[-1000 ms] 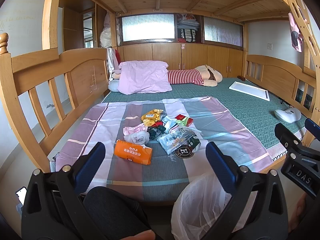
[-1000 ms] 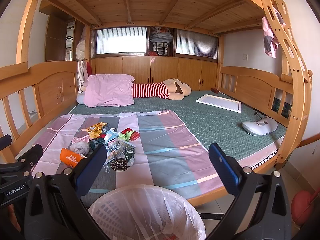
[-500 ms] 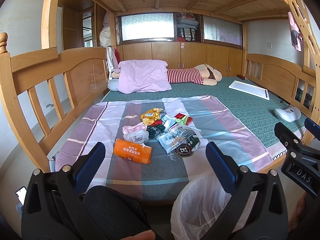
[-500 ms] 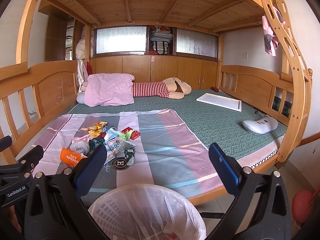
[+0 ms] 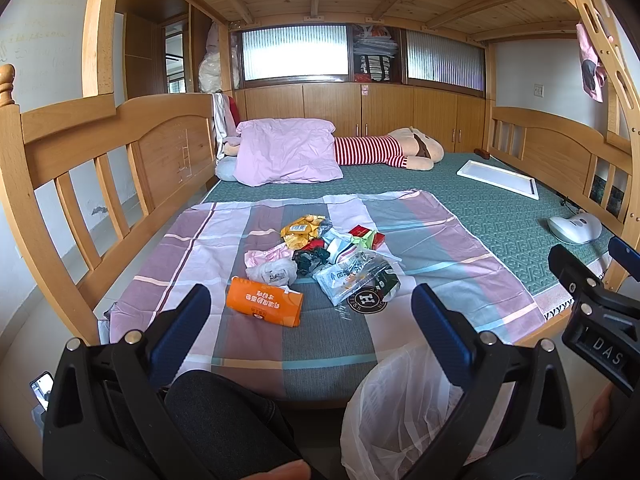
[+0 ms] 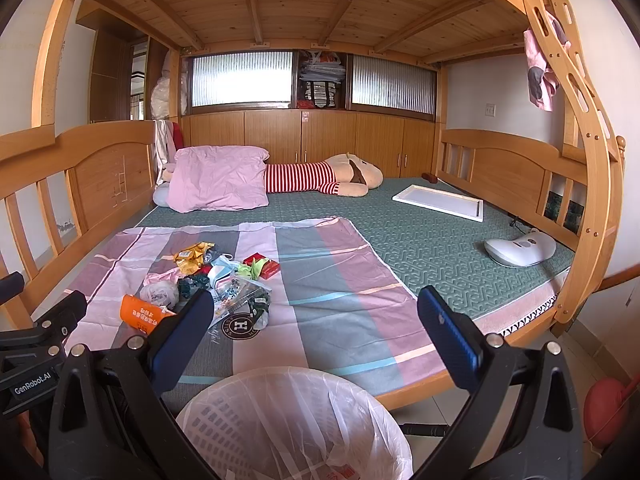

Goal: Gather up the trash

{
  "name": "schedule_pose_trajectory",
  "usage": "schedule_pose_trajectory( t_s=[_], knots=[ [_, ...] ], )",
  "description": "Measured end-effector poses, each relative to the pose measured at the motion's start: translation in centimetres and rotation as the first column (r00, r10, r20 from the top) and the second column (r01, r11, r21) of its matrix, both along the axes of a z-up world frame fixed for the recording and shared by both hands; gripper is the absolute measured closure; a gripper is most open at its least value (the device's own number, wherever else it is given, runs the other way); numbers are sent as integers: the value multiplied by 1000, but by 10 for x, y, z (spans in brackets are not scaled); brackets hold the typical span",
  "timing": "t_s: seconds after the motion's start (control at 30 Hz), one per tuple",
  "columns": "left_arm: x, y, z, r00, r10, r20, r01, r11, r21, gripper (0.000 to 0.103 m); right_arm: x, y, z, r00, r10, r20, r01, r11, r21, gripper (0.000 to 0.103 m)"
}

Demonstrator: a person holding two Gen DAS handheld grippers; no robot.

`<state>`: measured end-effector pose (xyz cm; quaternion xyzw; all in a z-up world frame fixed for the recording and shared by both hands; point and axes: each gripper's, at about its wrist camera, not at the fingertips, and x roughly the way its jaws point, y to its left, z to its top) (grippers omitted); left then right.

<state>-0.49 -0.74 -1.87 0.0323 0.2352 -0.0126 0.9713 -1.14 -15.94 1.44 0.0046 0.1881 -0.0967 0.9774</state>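
A crumpled heap of trash (image 5: 320, 256), orange packet (image 5: 264, 306) nearest, lies on the striped sheet (image 5: 432, 256) while the left hand-held gripper (image 5: 310, 322) and right hand-held gripper (image 6: 314, 328) gape empty.

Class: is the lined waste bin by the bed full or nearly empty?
Nearly empty: the waste bin shows bare liner, with only a scrap or two at the bottom.

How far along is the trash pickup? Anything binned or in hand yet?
Barely started. The lined bin stands at the bed's edge with only a scrap or two visible at its bottom. Nothing is in hand: the left gripper and right gripper are both open and empty, short of the litter. Left to do: the whole pile, including the orange packet, yellow wrapper and clear bag.
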Motion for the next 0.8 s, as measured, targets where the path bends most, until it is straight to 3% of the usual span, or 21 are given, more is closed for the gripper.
schedule_pose_trajectory(
  t_s=[0.8],
  knots=[
    [3, -1, 0, 1000, -9, -19, 9, 1000, 4, 3, 0, 0, 1, 1000, 0, -3, 0, 1000, 2, 3]
  ],
)
